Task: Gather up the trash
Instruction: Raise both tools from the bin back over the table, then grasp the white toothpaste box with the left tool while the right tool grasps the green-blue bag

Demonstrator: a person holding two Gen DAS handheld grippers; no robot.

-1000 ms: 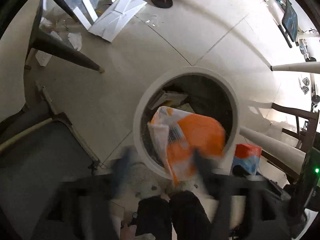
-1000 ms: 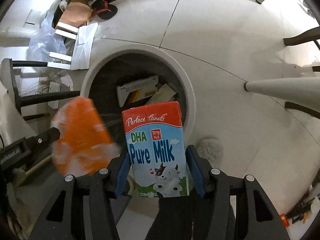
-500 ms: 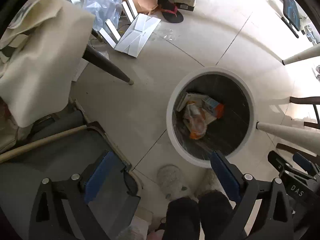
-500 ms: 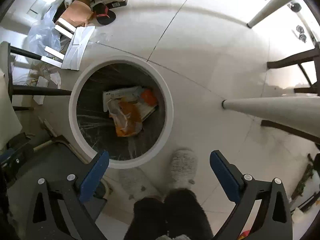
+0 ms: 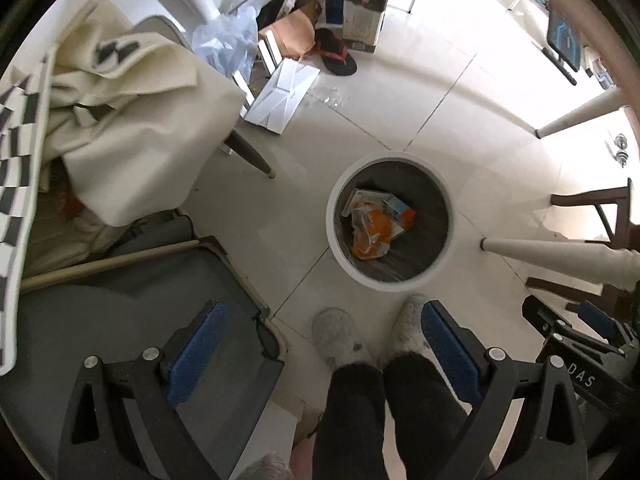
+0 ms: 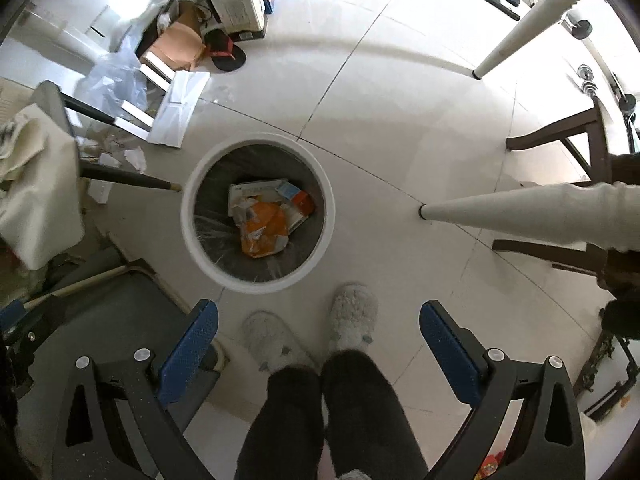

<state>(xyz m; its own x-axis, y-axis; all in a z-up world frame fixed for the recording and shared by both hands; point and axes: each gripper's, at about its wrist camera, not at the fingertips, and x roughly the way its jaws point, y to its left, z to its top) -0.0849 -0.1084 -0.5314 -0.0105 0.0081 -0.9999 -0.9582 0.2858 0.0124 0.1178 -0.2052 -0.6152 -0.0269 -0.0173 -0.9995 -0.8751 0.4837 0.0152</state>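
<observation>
Hovering above the trash bin (image 5: 390, 236) at frame centre, the left gripper (image 5: 320, 344) and right gripper (image 6: 318, 344) are pointing down with jaws spread and empty, since the orange wrapper (image 5: 370, 234) and milk carton (image 5: 400, 210) are lying inside.

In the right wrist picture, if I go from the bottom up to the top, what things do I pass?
Fluffy slippers → white trash bin with the orange wrapper inside → flat white cardboard → black and red sandal → printed box.
</observation>
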